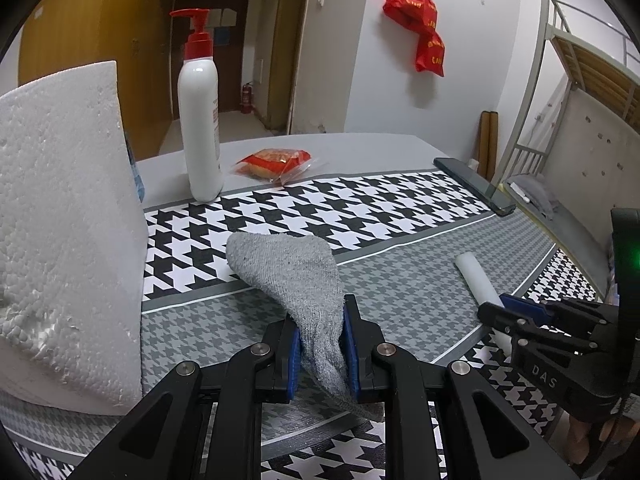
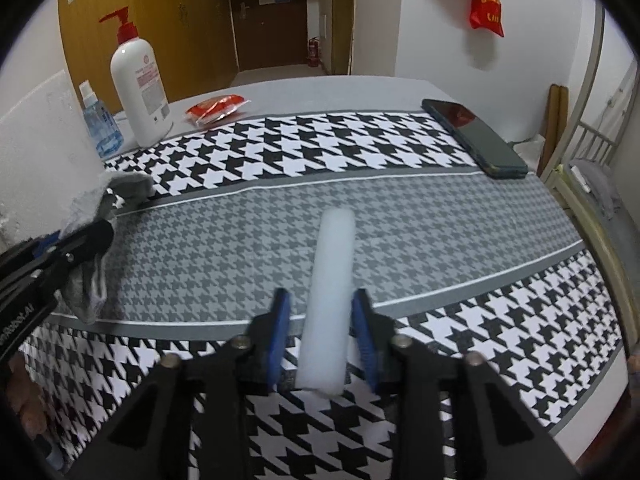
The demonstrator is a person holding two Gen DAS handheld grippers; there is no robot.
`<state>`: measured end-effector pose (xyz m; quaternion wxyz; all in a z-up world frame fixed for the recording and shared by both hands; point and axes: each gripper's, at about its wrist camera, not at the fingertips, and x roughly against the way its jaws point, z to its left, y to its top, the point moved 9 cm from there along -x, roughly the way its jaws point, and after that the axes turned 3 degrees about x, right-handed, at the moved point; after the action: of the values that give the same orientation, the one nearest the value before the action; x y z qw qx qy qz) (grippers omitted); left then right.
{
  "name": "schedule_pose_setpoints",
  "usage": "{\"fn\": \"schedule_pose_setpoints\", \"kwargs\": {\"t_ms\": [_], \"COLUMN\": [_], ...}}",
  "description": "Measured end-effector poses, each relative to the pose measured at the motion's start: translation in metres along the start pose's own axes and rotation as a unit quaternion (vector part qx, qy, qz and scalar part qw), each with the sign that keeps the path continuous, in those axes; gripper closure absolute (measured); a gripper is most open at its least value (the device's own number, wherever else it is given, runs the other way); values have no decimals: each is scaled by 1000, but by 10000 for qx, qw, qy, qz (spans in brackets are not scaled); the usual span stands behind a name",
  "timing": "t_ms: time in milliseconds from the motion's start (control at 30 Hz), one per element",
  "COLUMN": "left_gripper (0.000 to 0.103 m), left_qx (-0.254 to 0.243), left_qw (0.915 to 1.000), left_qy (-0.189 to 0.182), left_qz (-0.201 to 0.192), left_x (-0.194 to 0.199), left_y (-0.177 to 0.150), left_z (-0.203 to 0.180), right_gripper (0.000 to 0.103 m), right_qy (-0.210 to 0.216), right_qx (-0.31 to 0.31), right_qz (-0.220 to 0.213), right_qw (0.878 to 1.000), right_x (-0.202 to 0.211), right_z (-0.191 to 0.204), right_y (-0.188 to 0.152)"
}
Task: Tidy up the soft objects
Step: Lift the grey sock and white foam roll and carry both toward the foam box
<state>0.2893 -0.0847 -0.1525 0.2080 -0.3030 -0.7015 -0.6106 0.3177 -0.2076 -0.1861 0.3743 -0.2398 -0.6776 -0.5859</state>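
On my left, the left gripper [image 1: 319,344] pinches the grey sock [image 1: 296,276] at its narrow end, lifting it off the table [image 2: 248,248] so it hangs free for sorting. To the right, my right gripper [image 2: 323,334] straddles the white foam roll [image 2: 328,300] lying on the table — pads apart, not yet pressing — lined up along it for a squeeze.

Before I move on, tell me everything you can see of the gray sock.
The gray sock looks like coarse knit fabric in flecked light gray, limp and creased. The left gripper is shut on its narrow part, blue pads pressing both sides. Its wider end fans out forward and rests on the houndstooth cloth, close to the white foam block. A short end trails back below the fingers.
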Motion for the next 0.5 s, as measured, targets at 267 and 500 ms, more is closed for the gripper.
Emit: {"fn": "schedule_pose_setpoints", "kwargs": {"t_ms": [267, 500], "left_gripper": [83, 83], "left_qx": [35, 28], "left_qw": [10000, 9998], "left_qy": [-74, -123], "left_qz": [-2, -143], "left_x": [3, 12], "left_y": [1, 7], "left_z": [0, -1], "right_gripper": [84, 84], "right_qy": [493, 746], "right_qx": [-666, -902], "right_qz": [-180, -578], "right_qw": [9964, 9914], "right_x": [13, 41], "right_z": [-3, 4], "right_y": [5, 9]}}
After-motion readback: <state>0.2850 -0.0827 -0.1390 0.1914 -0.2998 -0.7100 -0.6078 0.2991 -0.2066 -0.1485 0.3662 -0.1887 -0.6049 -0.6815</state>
